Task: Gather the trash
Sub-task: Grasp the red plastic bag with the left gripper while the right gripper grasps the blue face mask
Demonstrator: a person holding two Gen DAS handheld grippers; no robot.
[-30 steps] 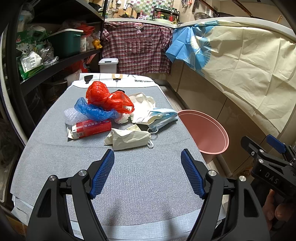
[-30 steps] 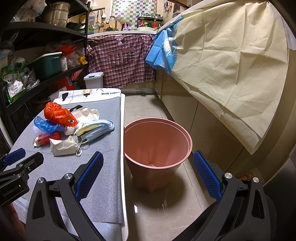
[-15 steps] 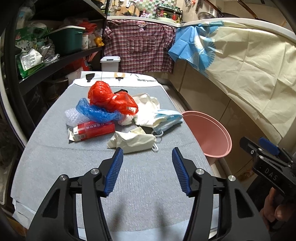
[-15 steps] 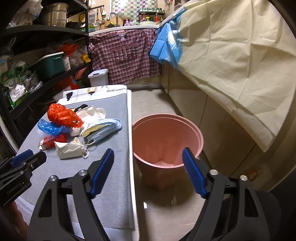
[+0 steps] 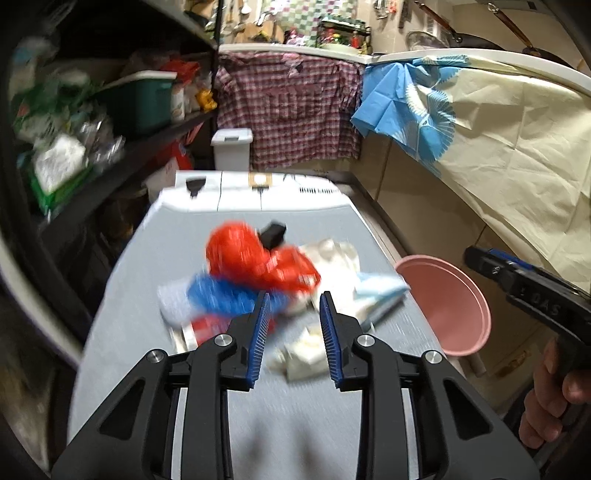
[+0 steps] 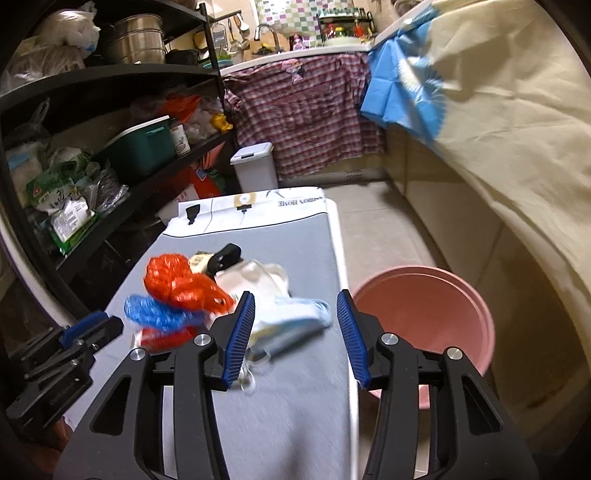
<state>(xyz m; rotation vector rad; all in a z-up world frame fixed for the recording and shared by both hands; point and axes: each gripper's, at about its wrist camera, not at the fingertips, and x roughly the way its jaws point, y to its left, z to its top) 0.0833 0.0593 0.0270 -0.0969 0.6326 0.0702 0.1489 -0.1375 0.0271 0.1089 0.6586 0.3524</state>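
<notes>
We hold our left claw (image 5: 291, 334) and right claw (image 6: 295, 334) apart and empty above the grey table (image 5: 229, 229). The blurred trash pile (image 5: 258, 273) lies mid-table, the pink bin (image 6: 424, 314) beside the table's right edge.

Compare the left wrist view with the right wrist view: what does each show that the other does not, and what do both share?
Left wrist only: the person's hand gripping the right gripper's handle, and pans hung above the counter. Right wrist only: steel pots on the top shelf and the sink tap. Both: the trash pile with its red bag, the pink bin, the grey board, and open jaws holding nothing.
</notes>
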